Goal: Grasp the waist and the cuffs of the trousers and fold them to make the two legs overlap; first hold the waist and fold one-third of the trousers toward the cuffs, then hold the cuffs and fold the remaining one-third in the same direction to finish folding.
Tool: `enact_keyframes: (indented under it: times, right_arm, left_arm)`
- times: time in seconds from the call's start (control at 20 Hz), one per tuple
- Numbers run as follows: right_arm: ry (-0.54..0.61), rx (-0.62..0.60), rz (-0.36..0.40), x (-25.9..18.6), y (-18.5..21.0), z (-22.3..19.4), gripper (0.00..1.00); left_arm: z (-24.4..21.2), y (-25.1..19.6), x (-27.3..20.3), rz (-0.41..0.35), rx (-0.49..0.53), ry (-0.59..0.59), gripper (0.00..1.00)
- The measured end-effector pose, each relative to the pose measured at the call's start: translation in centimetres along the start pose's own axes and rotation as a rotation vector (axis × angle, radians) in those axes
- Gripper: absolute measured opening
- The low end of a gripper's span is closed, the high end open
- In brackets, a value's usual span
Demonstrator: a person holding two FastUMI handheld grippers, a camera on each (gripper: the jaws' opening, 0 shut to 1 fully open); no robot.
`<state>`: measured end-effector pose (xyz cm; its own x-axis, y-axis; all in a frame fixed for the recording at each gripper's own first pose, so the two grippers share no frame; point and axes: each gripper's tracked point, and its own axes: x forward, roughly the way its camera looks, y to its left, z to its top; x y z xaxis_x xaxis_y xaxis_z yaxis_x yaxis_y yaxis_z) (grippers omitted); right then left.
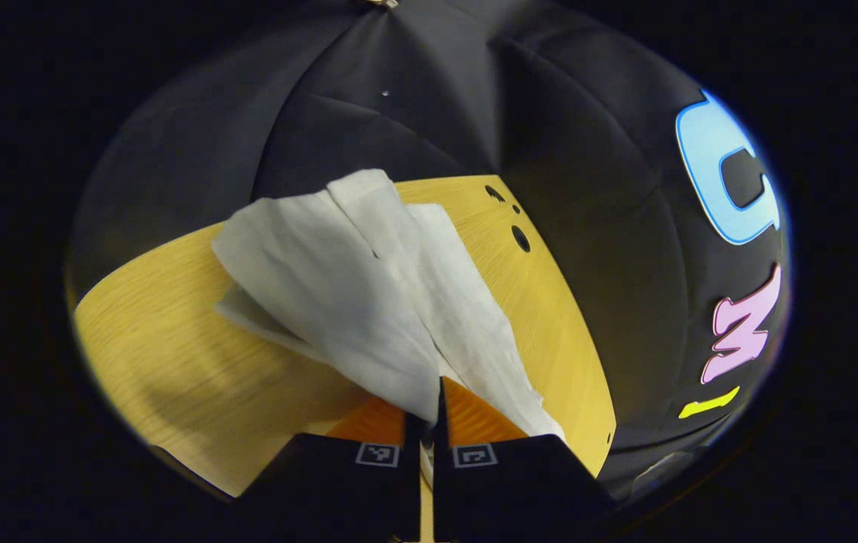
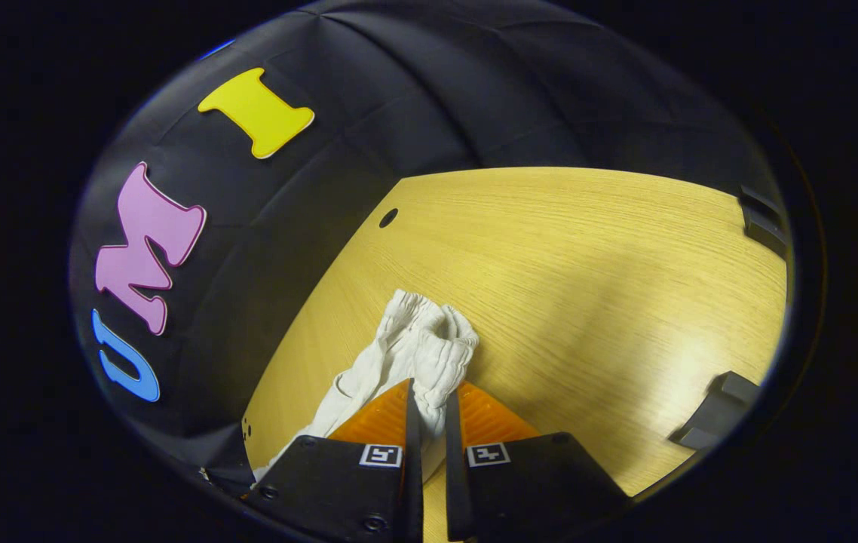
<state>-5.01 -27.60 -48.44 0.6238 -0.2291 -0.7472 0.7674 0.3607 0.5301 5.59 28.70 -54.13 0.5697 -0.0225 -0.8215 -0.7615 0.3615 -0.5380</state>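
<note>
Trousers (image 1: 369,302) (white) pinched in both left tongs (image 1: 429,411) and right tongs (image 2: 429,411), above table (image 2: 587,264).

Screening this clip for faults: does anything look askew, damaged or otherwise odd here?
Nothing damaged. The white trousers are creased and lie unevenly on the wooden table, with the left gripper and right gripper each clamped on bunched cloth.

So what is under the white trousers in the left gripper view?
The wooden table lies under the white trousers. The cloth covers the part directly below it, so anything there is hidden.
</note>
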Motion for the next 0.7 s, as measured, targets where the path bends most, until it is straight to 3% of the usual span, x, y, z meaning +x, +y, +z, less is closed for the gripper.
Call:
enact_keyframes:
  times: [0.35,0.7]
  right_arm:
    - [-0.088,-0.067,0.094,-3.3,2.3,3.1,0.17]
    - [-0.149,-0.182,0.248,-7.3,9.9,5.0,0.16]
  left_arm:
    - [-3.9,0.4,-3.1,-0.027,-0.007,0.019,0.09]
    - [-8.0,0.5,-5.4,-0.023,0.015,0.036,0.09]
